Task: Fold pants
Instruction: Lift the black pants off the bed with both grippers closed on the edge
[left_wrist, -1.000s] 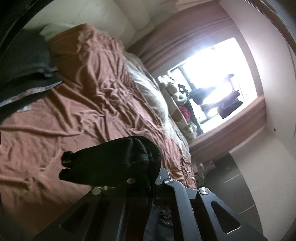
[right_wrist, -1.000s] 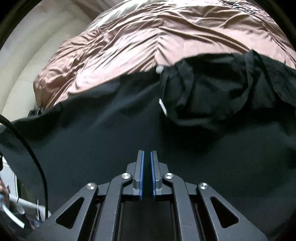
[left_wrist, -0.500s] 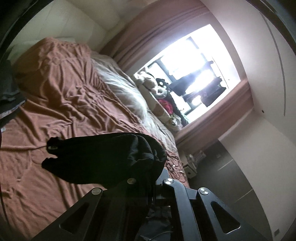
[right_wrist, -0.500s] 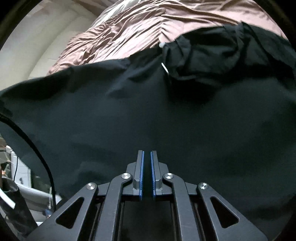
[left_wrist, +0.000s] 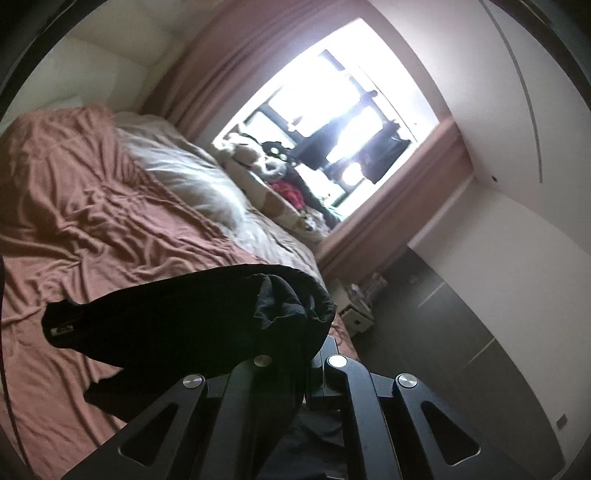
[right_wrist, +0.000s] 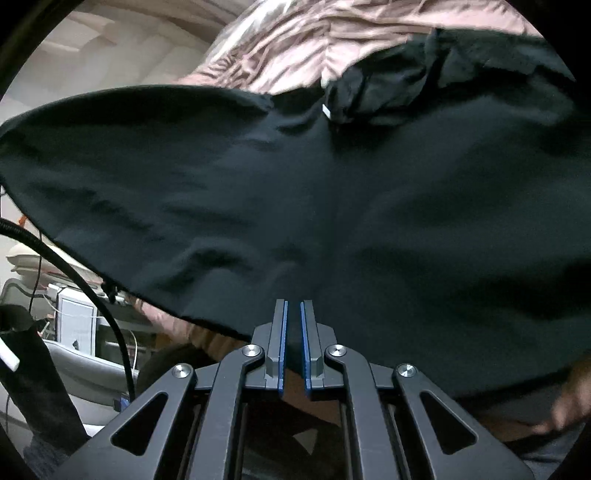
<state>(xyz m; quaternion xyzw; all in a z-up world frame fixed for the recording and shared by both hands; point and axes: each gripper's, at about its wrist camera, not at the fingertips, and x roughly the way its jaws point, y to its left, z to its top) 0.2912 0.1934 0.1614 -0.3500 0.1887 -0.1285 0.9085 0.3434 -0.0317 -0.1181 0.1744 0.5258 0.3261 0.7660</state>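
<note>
The black pants (right_wrist: 332, 203) hang stretched between both grippers above the bed (right_wrist: 295, 48) with its rust-brown sheet. My right gripper (right_wrist: 291, 310) is shut on the near hem, with dark cloth pinched between its blue pads (right_wrist: 282, 332). The wide sheet of fabric fills most of the right wrist view, and a bunched part with a white tag (right_wrist: 327, 110) lies at the far side. In the left wrist view a wad of the pants (left_wrist: 184, 321) drapes over my left gripper (left_wrist: 310, 332), which is shut on it. Its fingertips are hidden under the cloth.
A bright window (left_wrist: 332, 122) with pink curtains, stuffed toys (left_wrist: 258, 162) and a pale duvet (left_wrist: 192, 184) lie beyond the bed (left_wrist: 74, 206). A small nightstand (left_wrist: 354, 314) and dark cabinets (left_wrist: 443, 314) stand to the right. A black cable (right_wrist: 92, 280) and a grey chair (right_wrist: 85, 365) are lower left.
My left gripper has risen with its wad of pants, and its view has swung toward the window. The right gripper drew back, lifting the cloth so it covers more of the bed.
</note>
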